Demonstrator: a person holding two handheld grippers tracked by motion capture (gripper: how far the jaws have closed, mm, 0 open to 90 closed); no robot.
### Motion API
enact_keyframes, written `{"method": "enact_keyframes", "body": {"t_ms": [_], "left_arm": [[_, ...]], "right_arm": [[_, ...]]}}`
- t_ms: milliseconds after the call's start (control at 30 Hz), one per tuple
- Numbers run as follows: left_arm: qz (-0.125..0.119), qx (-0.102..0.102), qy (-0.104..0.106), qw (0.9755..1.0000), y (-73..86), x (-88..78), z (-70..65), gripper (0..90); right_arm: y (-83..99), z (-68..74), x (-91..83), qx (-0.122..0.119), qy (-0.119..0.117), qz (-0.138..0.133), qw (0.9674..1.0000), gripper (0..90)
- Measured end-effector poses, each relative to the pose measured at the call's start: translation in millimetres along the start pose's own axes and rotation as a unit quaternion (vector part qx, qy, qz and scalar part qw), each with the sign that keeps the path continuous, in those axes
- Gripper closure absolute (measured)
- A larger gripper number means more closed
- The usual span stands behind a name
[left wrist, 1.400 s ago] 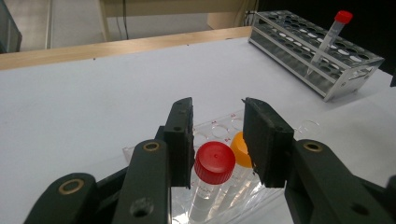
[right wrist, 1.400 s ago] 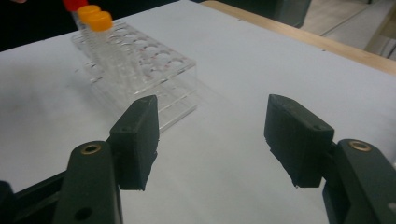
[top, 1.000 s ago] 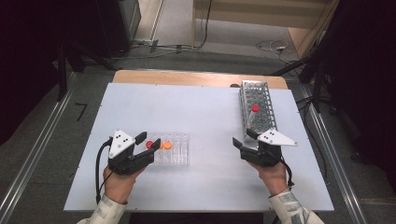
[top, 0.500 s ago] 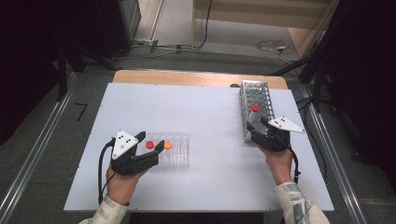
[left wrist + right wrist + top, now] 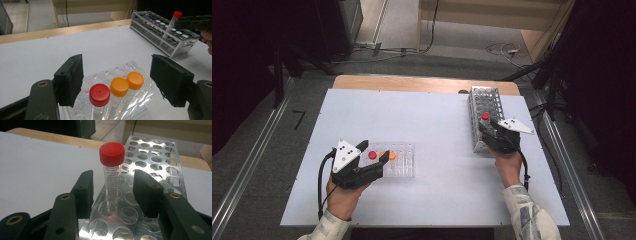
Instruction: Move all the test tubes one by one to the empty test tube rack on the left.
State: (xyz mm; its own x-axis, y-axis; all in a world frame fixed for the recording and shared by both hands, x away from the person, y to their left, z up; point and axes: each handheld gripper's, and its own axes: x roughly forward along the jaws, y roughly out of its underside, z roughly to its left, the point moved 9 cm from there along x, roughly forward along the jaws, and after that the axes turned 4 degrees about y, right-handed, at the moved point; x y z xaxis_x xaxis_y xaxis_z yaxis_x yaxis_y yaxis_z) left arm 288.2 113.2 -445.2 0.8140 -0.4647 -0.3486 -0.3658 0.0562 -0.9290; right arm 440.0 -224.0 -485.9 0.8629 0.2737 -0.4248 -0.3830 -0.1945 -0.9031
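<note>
Red-capped tube [image 5: 112,170]: upright in metal rack [image 5: 160,160], between closing, not yet touching jaws of right gripper [image 5: 113,192]. Likely light, stiff, slippery plastic; grip below cap. Left gripper [image 5: 117,77] released.

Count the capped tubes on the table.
4. A red-capped tube and two orange-capped tubes stand in the clear tray; another red-capped tube stands in the metal rack.

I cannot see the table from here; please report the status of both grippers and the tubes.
Left gripper open above three capped tubes in clear tray. Right gripper jaws just closing around red-capped tube in metal rack, not yet gripping. Nothing in way.
</note>
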Motion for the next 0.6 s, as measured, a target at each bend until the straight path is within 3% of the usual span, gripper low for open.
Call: {"method": "enact_keyframes", "body": {"t_ms": [200, 433, 600], "left_arm": [[0.003, 0.000, 0.000, 1.0000, 1.2, 0.6, 0.6, 26.9], [0.003, 0.001, 0.002, 1.0000, 1.4, 1.3, -0.8, 26.8], [0.004, 0.000, 0.001, 1.0000, 2.1, 1.5, -0.1, 26.8]], "right_arm": [[1.2, -2.6, 8.5, 0.009, 0.003, -0.002, 1.0000, 58.7], [3.3, 1.6, 14.2, -0.004, 0.004, -0.002, 1.0000, 69.7], [-3.4, 0.2, 9.6, -0.006, 0.006, -0.009, 0.9999, 70.9]]}}
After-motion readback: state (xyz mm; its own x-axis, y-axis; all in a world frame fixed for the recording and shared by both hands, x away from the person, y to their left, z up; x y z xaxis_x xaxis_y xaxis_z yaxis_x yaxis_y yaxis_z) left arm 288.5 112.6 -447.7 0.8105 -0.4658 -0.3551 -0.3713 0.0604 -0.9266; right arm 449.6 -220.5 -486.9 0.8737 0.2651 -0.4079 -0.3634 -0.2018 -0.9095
